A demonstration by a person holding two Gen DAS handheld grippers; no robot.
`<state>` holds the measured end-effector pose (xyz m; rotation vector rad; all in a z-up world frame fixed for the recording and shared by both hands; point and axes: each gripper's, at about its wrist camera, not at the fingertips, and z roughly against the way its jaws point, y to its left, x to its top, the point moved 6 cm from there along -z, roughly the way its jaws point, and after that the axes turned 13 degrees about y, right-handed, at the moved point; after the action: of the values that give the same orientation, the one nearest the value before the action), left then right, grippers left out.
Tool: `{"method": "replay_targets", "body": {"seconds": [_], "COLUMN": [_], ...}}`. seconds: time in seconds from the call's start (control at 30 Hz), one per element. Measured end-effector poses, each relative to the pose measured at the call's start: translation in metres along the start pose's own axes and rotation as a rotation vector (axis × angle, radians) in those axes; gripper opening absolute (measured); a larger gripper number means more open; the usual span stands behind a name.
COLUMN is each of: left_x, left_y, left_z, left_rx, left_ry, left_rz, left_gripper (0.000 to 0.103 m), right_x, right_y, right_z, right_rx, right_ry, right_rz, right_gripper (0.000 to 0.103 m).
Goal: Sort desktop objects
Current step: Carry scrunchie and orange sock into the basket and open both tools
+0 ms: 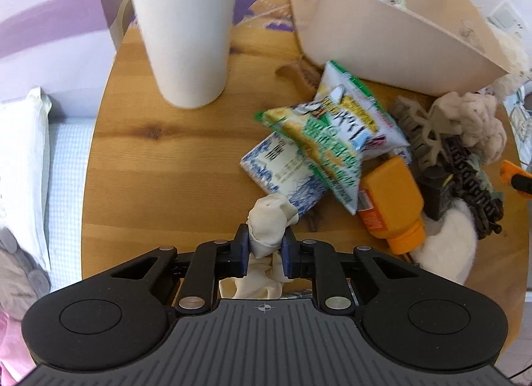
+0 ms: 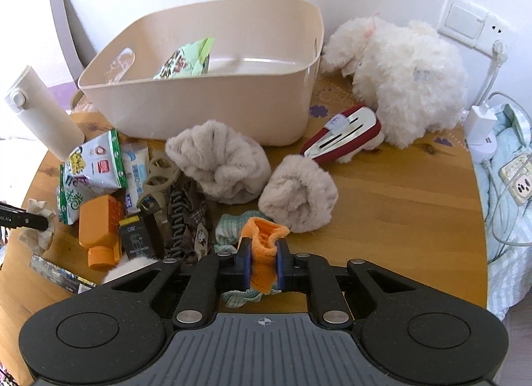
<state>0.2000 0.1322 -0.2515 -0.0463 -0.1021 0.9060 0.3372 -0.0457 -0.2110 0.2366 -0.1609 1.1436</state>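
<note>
My left gripper (image 1: 265, 241) is shut on a crumpled cream-white glove (image 1: 271, 219) just above the round wooden table (image 1: 173, 159); it also shows in the right wrist view (image 2: 36, 223). My right gripper (image 2: 263, 253) is shut on an orange and green striped sock (image 2: 264, 239) near the table's front. A beige storage bin (image 2: 206, 99) stands at the back with a green snack packet (image 2: 186, 60) inside. A heap of snack packets (image 1: 332, 139), an orange bottle (image 1: 392, 199) and hair clips (image 1: 422, 129) lies to the right of my left gripper.
A white thermos (image 1: 186, 26) stands at the table's back left. Two beige fluffy socks (image 2: 229, 163) lie in the middle. A white plush toy (image 2: 405, 76) and a red and white slipper (image 2: 345, 136) lie at the back right. A charger and cables (image 2: 482, 126) sit past the right edge.
</note>
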Motion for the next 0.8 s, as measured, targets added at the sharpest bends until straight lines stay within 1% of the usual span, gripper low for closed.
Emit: {"method": "replay_targets", "body": {"seconds": [0.17,0.33,0.53,0.6,0.7,0.8], "left_x": [0.005,0.013,0.032,0.039,0.050,0.063], "left_y": [-0.016,-0.034,-0.061,-0.070,-0.083,-0.095], "left_z": [0.018,0.044,0.081,0.091,0.108,0.122], "left_rx": [0.009,0.016,-0.001,0.021,0.014,0.033], "left_ry": [-0.047,-0.111,-0.194,-0.231,-0.283,-0.333], "left_rz": [-0.075,-0.135,-0.185,-0.201,-0.216,-0.242], "left_gripper": [0.019,0.018,0.017,0.017,0.017,0.017], "right_x": [0.007,0.019,0.043,0.052,0.064,0.076], "right_y": [-0.001,-0.003,-0.007,-0.009,-0.012,-0.012], "right_z": [0.018,0.038,0.064,0.073,0.083,0.092], "right_rx": [0.002,0.006,-0.002,-0.007,-0.008,-0.011], "right_ry": [-0.039,-0.088,-0.163,-0.187,-0.219,-0.248], "right_rz": [0.003,0.014,0.033,0.037,0.038,0.043], "right_gripper": [0.014,0.014,0.014,0.014,0.014,0.014]}}
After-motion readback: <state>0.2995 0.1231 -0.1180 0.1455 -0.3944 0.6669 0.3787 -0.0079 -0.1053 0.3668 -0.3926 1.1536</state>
